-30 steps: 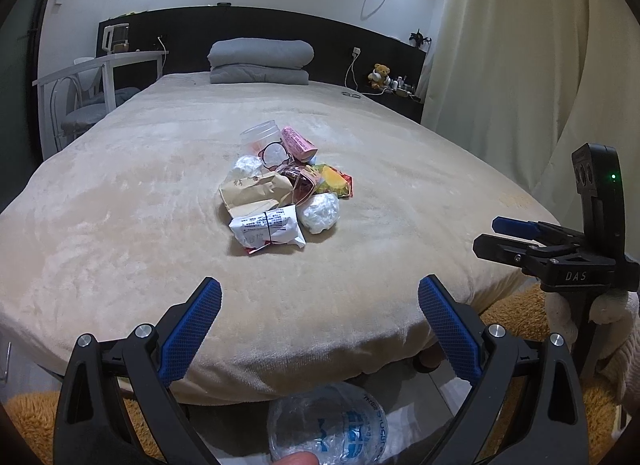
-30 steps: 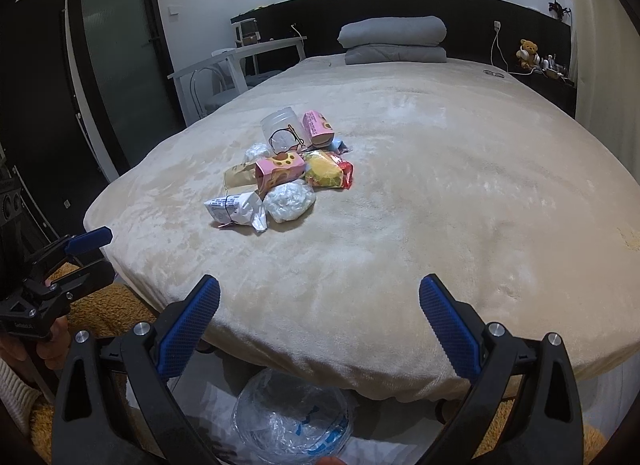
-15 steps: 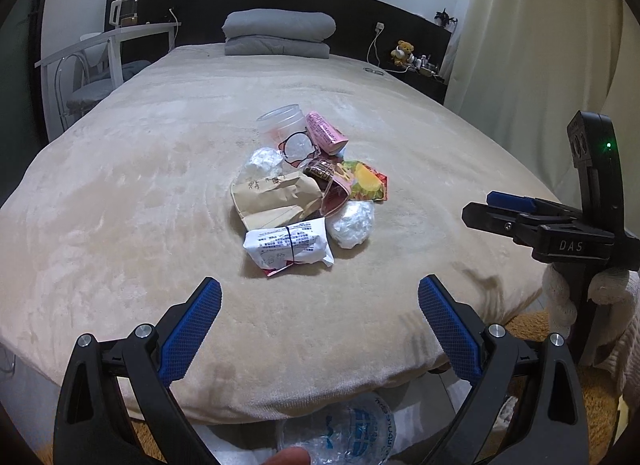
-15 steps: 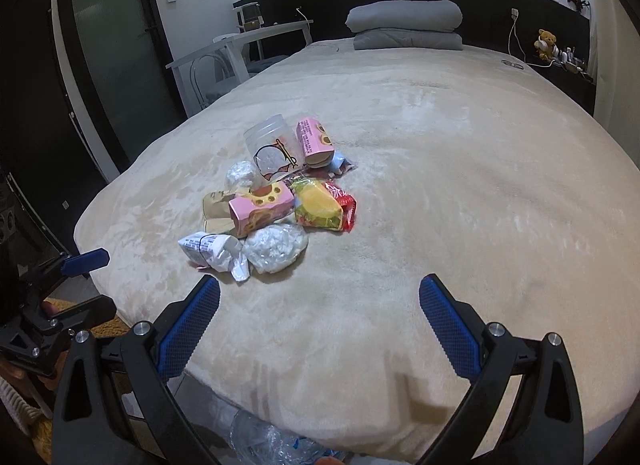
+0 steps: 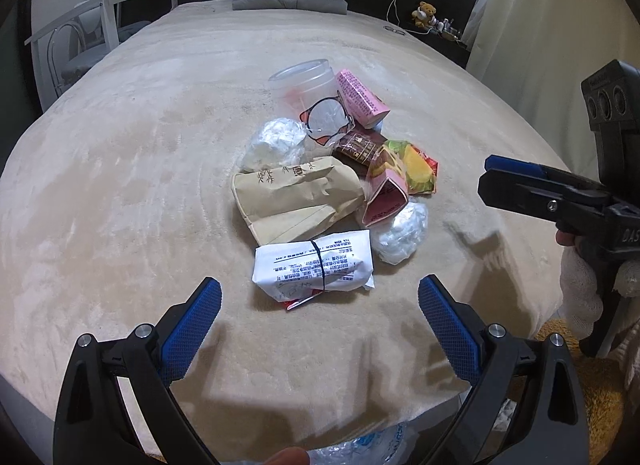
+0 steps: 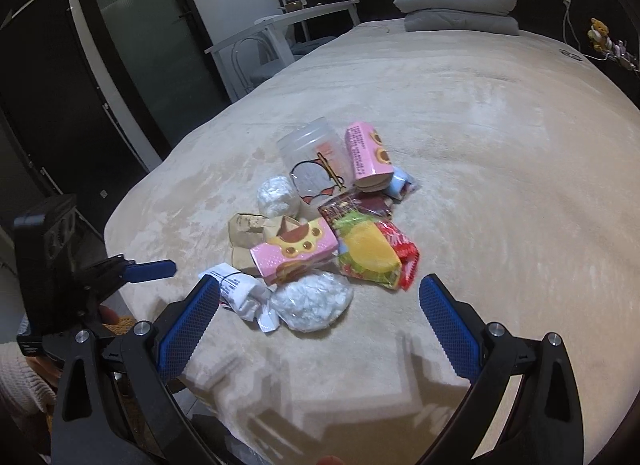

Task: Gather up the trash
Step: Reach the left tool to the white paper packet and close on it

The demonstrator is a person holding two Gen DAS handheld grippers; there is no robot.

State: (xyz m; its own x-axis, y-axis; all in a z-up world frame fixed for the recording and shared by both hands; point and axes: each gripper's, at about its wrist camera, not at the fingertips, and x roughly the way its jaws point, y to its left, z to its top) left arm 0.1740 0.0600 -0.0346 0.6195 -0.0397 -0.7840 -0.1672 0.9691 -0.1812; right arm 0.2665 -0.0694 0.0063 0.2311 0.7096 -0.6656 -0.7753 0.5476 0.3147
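Left wrist view shows the left gripper (image 5: 320, 307) spread wide and empty above the near edge of the bed (image 5: 120, 185), with the trash pile (image 5: 320, 185) just beyond its blue pads. Nearest lies a white printed packet (image 5: 314, 265) bound by a dark band, then a crumpled brown paper bag (image 5: 292, 197). Behind these a clear plastic cup (image 5: 308, 85) lies tipped, touching a pink carton (image 5: 360, 99). A second pink box (image 5: 384, 201) hides part of the dark wrapper (image 5: 356, 147) and the yellow-and-red snack bag (image 5: 416, 171). Two balls of crumpled clear plastic (image 5: 400, 233) sit at the pile's sides.

At the right edge the right gripper (image 5: 516, 181) is seen side-on, so its spread cannot be read there. From the right wrist view the right gripper (image 6: 320, 305) is wide apart and empty, hovering by the same pile. The bottom border cuts off a crinkled plastic bag (image 5: 360, 449) below the bed's edge; its contents are unreadable. Small print on the packets is too fine to make out.
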